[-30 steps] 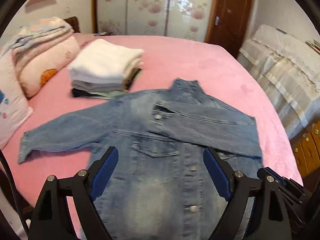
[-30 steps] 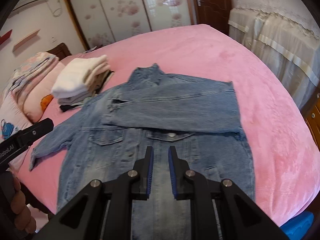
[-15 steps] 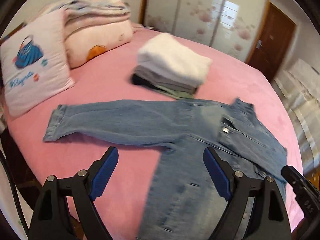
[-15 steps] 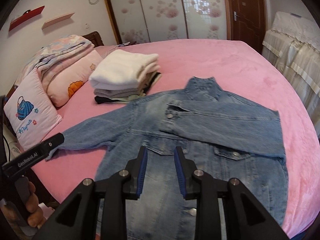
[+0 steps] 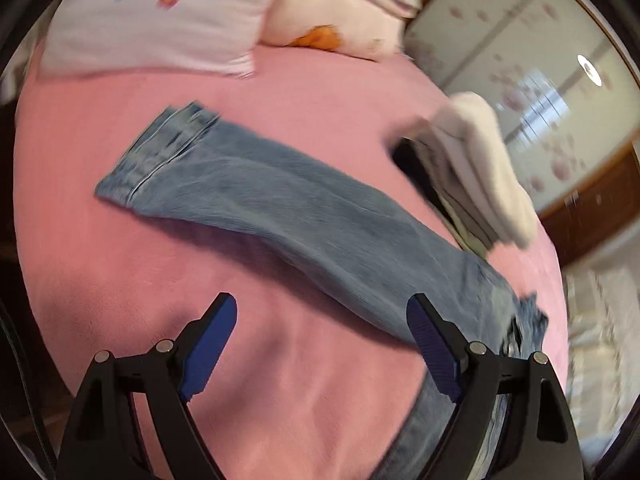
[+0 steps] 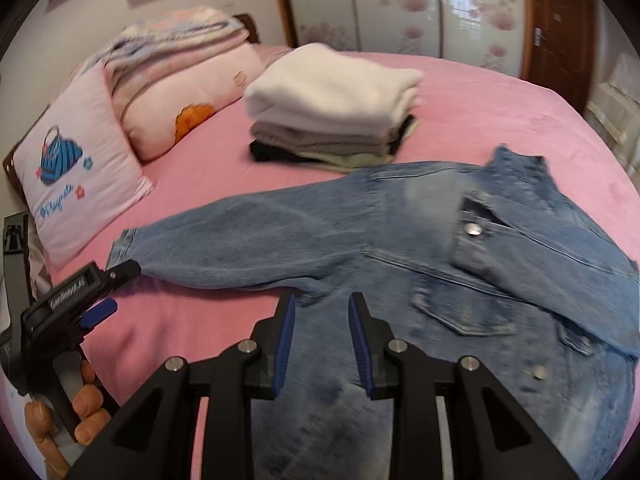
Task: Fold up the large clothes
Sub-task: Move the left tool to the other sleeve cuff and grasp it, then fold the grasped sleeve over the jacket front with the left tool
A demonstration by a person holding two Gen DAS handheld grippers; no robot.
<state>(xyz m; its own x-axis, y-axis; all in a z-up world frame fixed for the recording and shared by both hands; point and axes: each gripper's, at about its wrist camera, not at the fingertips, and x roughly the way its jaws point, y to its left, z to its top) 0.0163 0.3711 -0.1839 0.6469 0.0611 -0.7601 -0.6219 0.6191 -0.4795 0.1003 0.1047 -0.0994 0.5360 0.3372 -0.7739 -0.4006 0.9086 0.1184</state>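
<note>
The faded blue denim jacket (image 6: 400,248) lies flat on the plush pink bed (image 6: 500,112), left tongs (image 5: 322,344) spread wide above its outstretched sleeve (image 5: 288,208), right tongs (image 6: 322,344) narrowly parted, empty.

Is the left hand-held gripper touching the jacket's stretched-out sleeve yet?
Apart. In the left wrist view the left hand-held gripper hangs open over bare pink bedspread, short of the sleeve.
</note>
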